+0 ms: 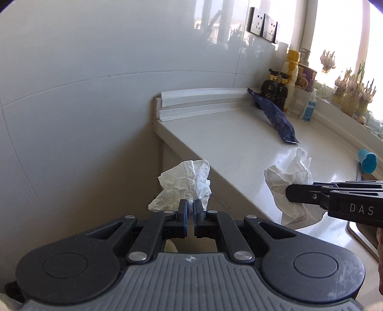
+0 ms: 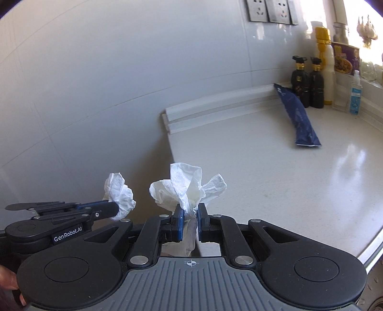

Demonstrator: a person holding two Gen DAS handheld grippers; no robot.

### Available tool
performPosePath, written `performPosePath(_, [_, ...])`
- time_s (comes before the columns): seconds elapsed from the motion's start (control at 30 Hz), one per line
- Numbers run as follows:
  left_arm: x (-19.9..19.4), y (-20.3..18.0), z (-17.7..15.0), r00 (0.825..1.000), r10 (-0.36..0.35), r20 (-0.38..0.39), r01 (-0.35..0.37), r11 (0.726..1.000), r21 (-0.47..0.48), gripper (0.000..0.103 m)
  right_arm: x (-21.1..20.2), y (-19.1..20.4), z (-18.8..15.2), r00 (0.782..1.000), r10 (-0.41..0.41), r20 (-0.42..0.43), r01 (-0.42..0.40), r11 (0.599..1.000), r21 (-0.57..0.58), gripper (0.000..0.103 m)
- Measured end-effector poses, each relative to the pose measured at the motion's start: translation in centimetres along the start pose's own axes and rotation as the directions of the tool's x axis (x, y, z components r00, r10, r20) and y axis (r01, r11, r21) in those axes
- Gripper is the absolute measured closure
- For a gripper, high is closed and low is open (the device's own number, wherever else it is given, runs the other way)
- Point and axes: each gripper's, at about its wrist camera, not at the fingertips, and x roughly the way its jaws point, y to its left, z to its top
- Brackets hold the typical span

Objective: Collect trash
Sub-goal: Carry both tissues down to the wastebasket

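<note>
Cut off and unreadable

The blue cup (image 1: 368, 163) is clipped by the frame edge; labels on the two dark bottles (image 2: 307, 82) are too small to read.

A glossy white tiled wall (image 1: 95, 83) fills the view from nine to twelve o'clock, with metal sockets (image 2: 270, 9) at one o'clock. A pale stone counter (image 2: 275, 172) spreads toward three o'clock; bright daylight floods through the window (image 1: 340, 31) at two o'clock

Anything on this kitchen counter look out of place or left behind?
Yes: a dark blue wrapper lies flat across the bare counter, one end against the black bottles. It looks like uncollected trash. Both tongs grip crumpled tissues.
</note>
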Motion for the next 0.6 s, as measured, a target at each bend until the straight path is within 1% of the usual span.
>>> performPosePath(0.13, [-0.2, 1.9, -1.6, 0.999, 0.032, -0.009, -0.032, 0.999, -0.027, 0.099, 0.8, 2.0, -0.9, 1.000, 0.014, -0.016, -0.015, 0.999, -0.037, 0.094])
performPosePath(0.17, [-0.2, 2.4, -2.0, 0.999, 0.037, -0.013, -0.038, 0.999, -0.033, 0.099, 1.4, 3.0, -1.4, 1.000, 0.015, -0.020, -0.016, 0.998, -0.058, 0.094])
performPosePath(0.3, [0.3, 3.9, -3.9, 0.998, 0.059, -0.037, -0.061, 0.997, -0.057, 0.099, 3.0, 4.7, -3.1, 0.998, 0.027, -0.049, -0.031, 0.996, -0.080, 0.094])
performPosePath(0.5, [1.9, 5.8, -7.2, 0.990, 0.106, -0.092, -0.111, 0.992, -0.059, 0.099, 6.6, 6.1, -6.4, 0.992, 0.023, -0.125, -0.035, 0.994, -0.100, 0.094])
performPosePath(0.53, [2.2, 6.1, -7.7, 0.988, 0.114, -0.101, -0.120, 0.991, -0.058, 0.099, 6.6, 6.1, -6.4, 0.992, 0.023, -0.125, -0.035, 0.994, -0.100, 0.094])
performPosePath(0.6, [3.0, 6.4, -8.8, 0.984, 0.131, -0.119, -0.138, 0.989, -0.050, 0.099, 8.8, 6.3, -8.3, 0.986, 0.029, -0.161, -0.044, 0.995, -0.087, 0.094])
